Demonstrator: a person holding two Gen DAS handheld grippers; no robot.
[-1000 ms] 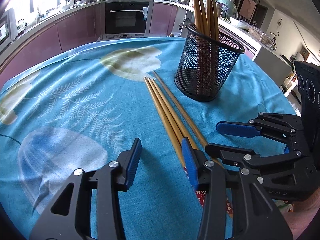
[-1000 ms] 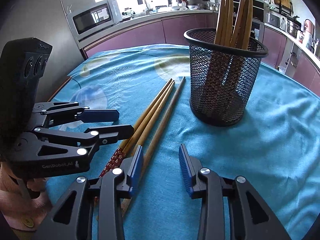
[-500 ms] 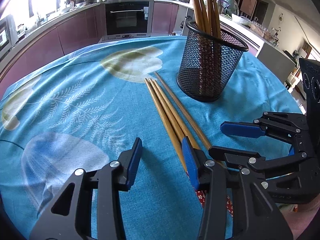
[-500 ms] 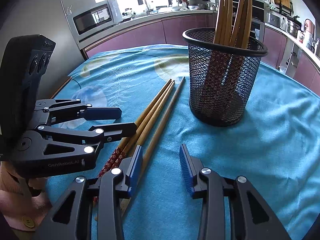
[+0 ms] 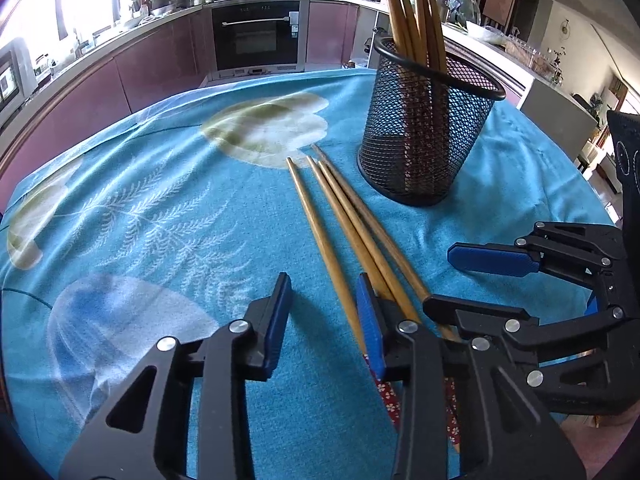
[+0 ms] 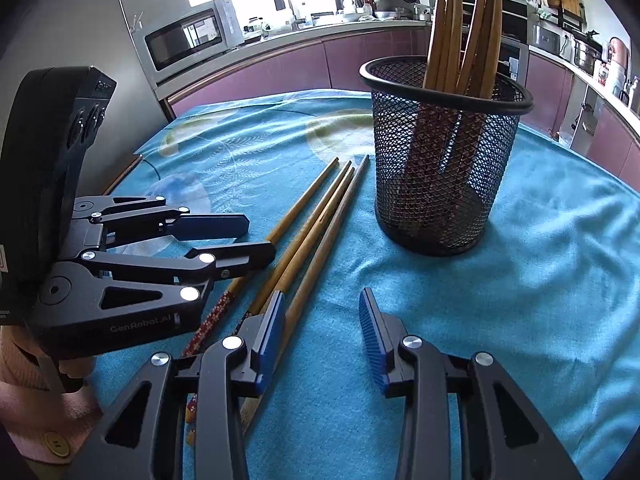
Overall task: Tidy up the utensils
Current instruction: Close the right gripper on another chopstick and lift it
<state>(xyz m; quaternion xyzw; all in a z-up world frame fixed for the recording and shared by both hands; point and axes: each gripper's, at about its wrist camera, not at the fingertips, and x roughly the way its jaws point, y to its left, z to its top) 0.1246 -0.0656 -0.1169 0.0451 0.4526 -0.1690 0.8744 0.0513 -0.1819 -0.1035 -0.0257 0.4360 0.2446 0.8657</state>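
Turquoise leaf-print cloth covers my table point(image 5: 168, 216) (purple kitchen cabinets point(image 5: 132, 76) behind); left tongs point(image 5: 322, 308) closing on nothing, right tongs point(image 6: 320, 320) parted, empty.

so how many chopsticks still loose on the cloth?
4, side by side left of the cup: leftmost, two middle, rightmost nearest the cup. Near ends run under the tongs, so another could be hidden.
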